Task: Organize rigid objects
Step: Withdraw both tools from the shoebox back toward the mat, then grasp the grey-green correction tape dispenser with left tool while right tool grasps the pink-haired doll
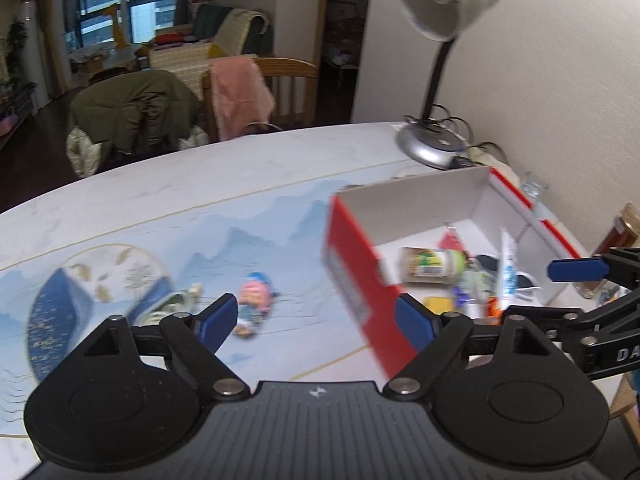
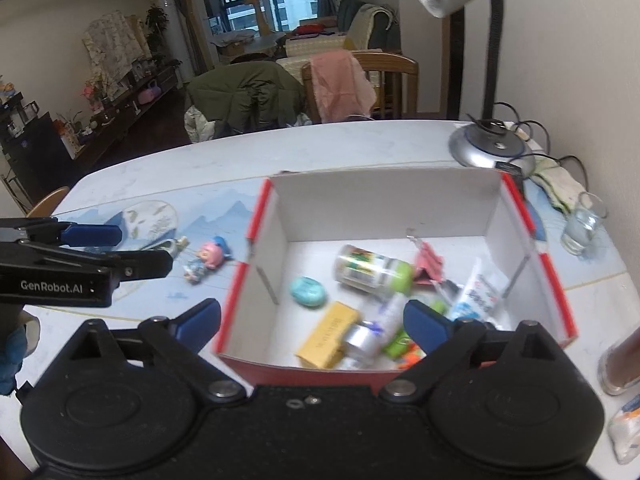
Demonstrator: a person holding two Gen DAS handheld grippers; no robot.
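A red and white cardboard box (image 2: 256, 216) (image 1: 352, 280) stands on the table and holds several items: a green-capped bottle (image 2: 372, 270), a teal oval case (image 2: 307, 291), a yellow box (image 2: 330, 334) and a white tube (image 2: 476, 292). A small pink and blue figurine (image 1: 254, 304) (image 2: 206, 260) lies on the table left of the box. My left gripper (image 1: 316, 320) is open and empty above the table, between the figurine and the box's near corner. My right gripper (image 2: 312, 320) is open and empty over the box's near edge.
A desk lamp (image 1: 436, 16) with a silver base (image 2: 492, 148) and cables stands at the table's far right. A drinking glass (image 2: 580, 224) and a brown bottle (image 2: 624, 356) stand right of the box. Chairs draped with a green coat (image 1: 136, 108) and pink cloth stand behind the table.
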